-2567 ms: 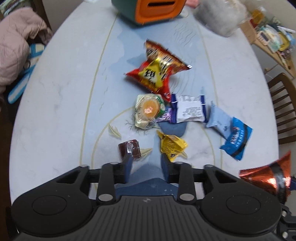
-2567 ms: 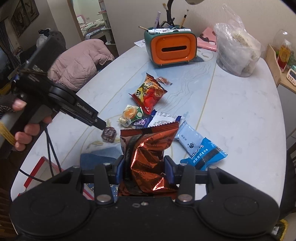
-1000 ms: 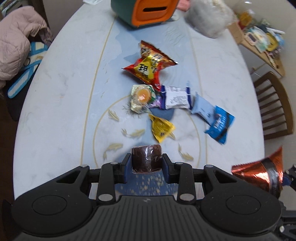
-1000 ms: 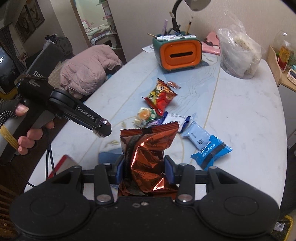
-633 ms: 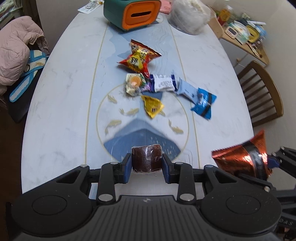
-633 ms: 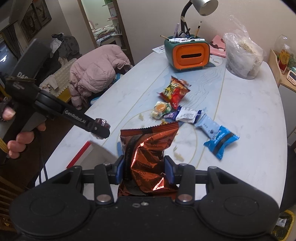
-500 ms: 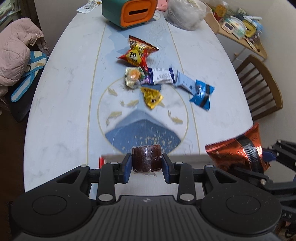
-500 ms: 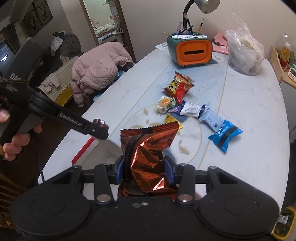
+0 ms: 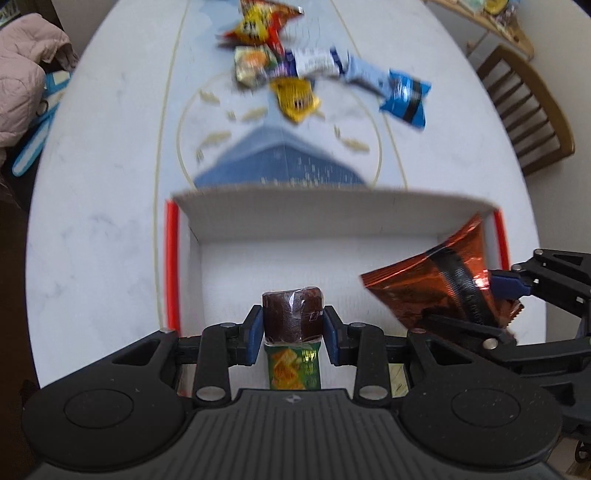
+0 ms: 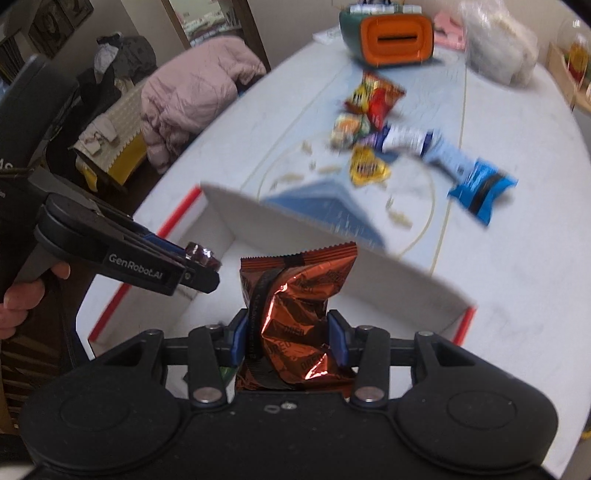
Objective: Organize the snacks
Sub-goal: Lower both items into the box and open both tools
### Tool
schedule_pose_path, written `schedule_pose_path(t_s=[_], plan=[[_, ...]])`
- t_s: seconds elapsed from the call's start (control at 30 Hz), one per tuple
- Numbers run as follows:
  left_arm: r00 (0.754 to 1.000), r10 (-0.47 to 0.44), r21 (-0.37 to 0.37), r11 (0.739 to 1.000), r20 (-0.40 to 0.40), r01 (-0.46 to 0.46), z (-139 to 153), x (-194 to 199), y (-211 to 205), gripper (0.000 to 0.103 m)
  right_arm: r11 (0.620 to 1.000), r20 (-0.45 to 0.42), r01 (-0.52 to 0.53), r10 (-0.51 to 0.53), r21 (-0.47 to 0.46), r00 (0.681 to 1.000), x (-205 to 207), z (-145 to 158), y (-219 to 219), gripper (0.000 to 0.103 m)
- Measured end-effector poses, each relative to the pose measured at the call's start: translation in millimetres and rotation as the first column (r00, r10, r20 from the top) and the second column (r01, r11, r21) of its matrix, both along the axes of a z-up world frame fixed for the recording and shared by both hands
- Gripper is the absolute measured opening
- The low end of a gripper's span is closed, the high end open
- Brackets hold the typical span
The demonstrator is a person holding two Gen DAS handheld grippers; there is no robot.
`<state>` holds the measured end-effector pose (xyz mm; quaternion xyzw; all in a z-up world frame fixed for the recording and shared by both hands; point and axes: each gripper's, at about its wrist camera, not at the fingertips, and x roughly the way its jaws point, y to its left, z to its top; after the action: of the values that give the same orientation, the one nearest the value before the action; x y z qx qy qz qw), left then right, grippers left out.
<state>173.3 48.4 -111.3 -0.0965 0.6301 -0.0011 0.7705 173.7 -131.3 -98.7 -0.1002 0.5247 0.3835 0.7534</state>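
Note:
My left gripper [image 9: 292, 320] is shut on a small brown wrapped snack [image 9: 291, 314], held over the inside of a white box with red edges [image 9: 317, 210]. A green snack packet [image 9: 293, 369] lies in the box just below it. My right gripper [image 10: 290, 338] is shut on a crinkled copper-orange foil bag [image 10: 295, 314], also above the box [image 10: 369, 273]; that bag [image 9: 439, 280] shows at the right of the left wrist view. The left gripper [image 10: 201, 260] appears at the left of the right wrist view, gripped by a hand.
Several loose snacks lie beyond the box on the table: a yellow packet [image 9: 295, 99], a blue packet [image 9: 404, 96], a red-yellow bag [image 9: 258, 26], a white-blue one [image 10: 404, 138]. An orange-green holder [image 10: 391, 35] stands far back. A wooden chair [image 9: 528, 110] is right, a pink jacket [image 10: 192, 96] left.
Both grippers have drawn back from the snack pile toward the table's near end and sunk a little; the white box has come into view under them. Each still grips its snack.

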Motion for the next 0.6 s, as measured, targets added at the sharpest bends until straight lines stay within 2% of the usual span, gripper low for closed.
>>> schedule_pose_path(t_s=[0.37, 0.6], plan=[[0.992, -0.016, 0.047, 0.999, -0.124, 0.022, -47.7, 1.8, -14.2, 0.033, 0.998, -0.101, 0.034, -0.038, -0.047, 0.994, -10.2, -48.0, 8.2, 0.043], [0.984, -0.019, 0.043, 0.999, -0.178, 0.027, -64.4, 2.9, -15.5, 0.033, 0.997, -0.133, 0.054, -0.061, -0.061, 0.989, -10.4, -57.1, 9.8, 0.043]])
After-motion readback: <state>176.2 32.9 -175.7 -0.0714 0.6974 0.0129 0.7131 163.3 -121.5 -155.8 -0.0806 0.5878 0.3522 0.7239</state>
